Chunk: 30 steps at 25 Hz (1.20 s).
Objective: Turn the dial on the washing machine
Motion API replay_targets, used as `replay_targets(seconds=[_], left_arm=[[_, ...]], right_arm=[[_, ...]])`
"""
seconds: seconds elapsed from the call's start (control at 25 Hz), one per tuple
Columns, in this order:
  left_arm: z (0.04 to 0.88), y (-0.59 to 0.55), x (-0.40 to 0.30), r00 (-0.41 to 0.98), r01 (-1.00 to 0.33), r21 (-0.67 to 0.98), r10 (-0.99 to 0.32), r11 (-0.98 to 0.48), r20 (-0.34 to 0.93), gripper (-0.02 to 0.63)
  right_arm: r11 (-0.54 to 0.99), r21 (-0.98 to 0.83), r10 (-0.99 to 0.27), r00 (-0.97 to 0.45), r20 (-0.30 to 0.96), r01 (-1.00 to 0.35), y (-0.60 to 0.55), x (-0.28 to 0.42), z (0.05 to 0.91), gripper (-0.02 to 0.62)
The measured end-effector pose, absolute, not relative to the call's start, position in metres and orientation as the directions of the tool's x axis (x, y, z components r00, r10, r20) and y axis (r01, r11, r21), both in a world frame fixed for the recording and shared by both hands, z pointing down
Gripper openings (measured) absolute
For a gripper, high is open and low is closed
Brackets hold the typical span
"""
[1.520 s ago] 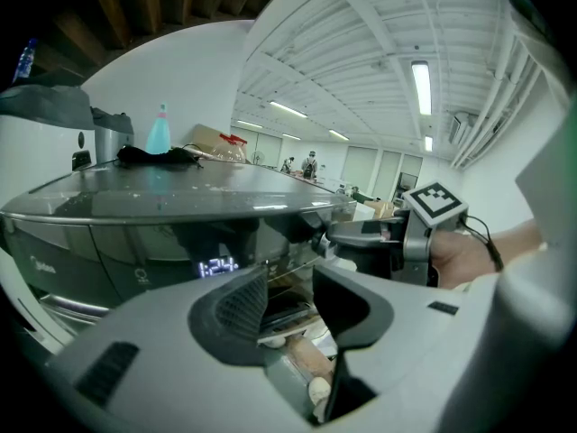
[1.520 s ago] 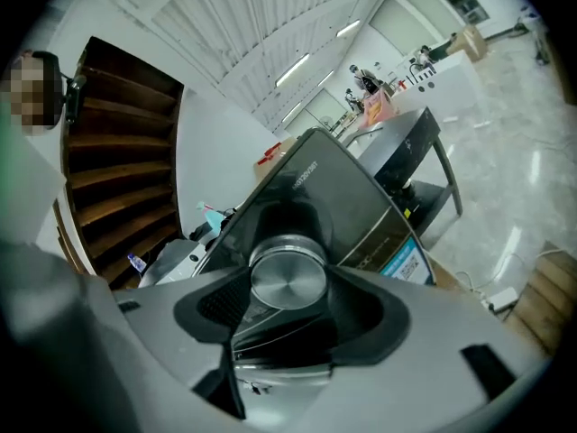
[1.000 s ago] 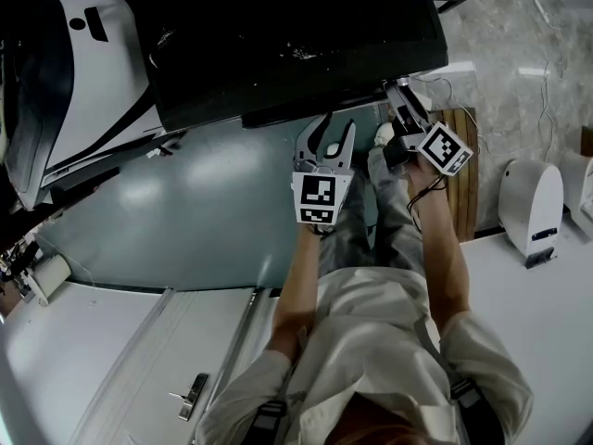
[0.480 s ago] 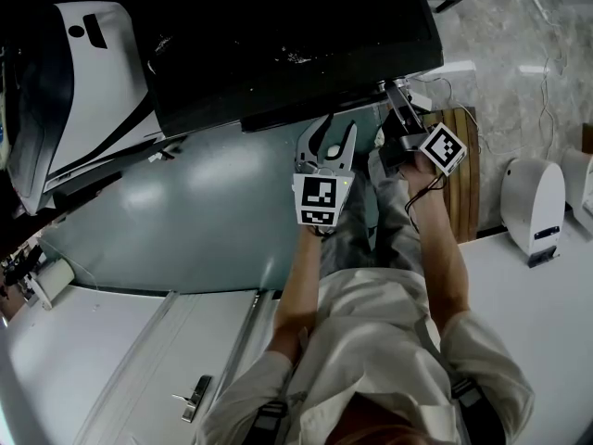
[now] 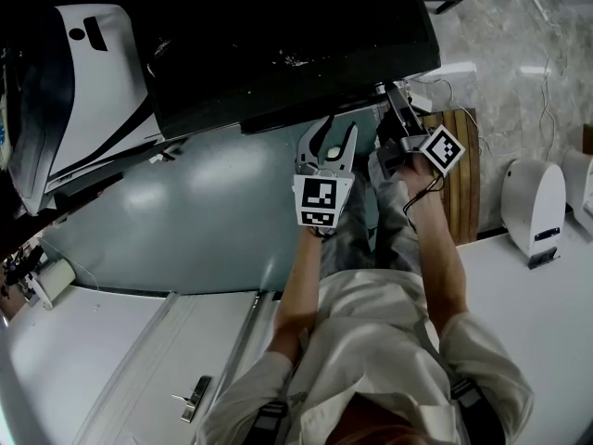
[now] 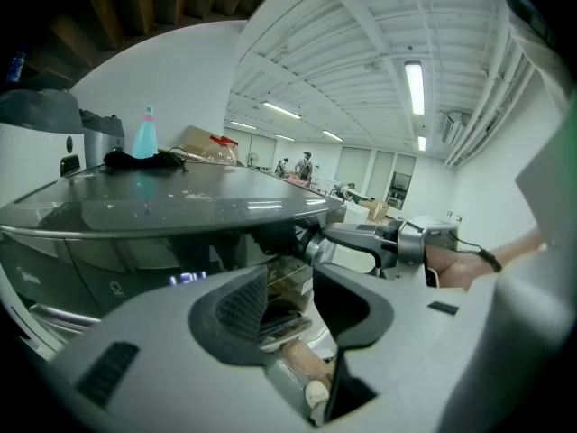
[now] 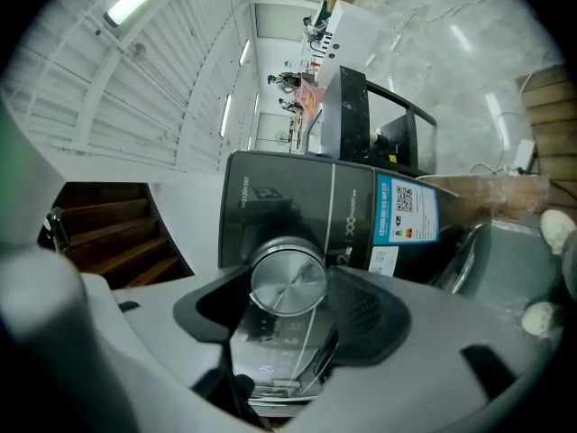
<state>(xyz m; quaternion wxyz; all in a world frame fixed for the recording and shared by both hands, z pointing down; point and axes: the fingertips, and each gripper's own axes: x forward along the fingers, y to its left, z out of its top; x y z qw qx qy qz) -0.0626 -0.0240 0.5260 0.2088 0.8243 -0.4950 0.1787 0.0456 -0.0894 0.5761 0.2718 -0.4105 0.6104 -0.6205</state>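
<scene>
The washing machine [image 5: 278, 44] is dark, with a glossy front panel [image 7: 297, 206]. Its round brushed-metal dial [image 7: 288, 281] sits between the two pads of my right gripper [image 7: 290, 289], which is shut on it and rolled to one side. In the head view the right gripper [image 5: 397, 100] reaches the machine's front edge. The left gripper view shows the same grip on the dial [image 6: 315, 246] from the side. My left gripper [image 5: 332, 135] hangs just left of it, open, with nothing between its jaws.
A blue spray bottle [image 6: 145, 135] and a black cloth [image 6: 144, 159] lie on the machine's top. A white appliance [image 5: 533, 207] stands at the right, a wooden board [image 5: 463, 174] beside the person's legs, and another white machine [image 5: 83, 72] at the left.
The right gripper has rolled about its own axis while staying on the dial; its marker cube has tipped a little. The left gripper has stayed where it was.
</scene>
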Motion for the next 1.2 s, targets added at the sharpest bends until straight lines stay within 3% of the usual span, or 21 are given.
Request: replay_targets(seconds=[0.28,0.68,1.2], left_arm=[[0.527,-0.023,-0.058,0.447,-0.891,0.171,-0.741,-0.421,0.502,0.163],[0.528,-0.025,-0.058,0.444,-0.892,0.171,-0.740,-0.418,0.506,0.163],[0.532,-0.029,-0.060,0.442,-0.894,0.181,-0.739,-0.410,0.509,0.163]], right_arm=[[-0.088,-0.972,-0.825,-0.531,0.193,-0.217,-0.089,0.048,0.575,0.285],[0.010,-0.884,-0.782,-0.555,0.283,-0.467,-0.082,0.053,0.573,0.305],[0.285,-0.511,-0.721,-0.533,0.443,-0.811,-0.083,0.039,0.565,0.340]])
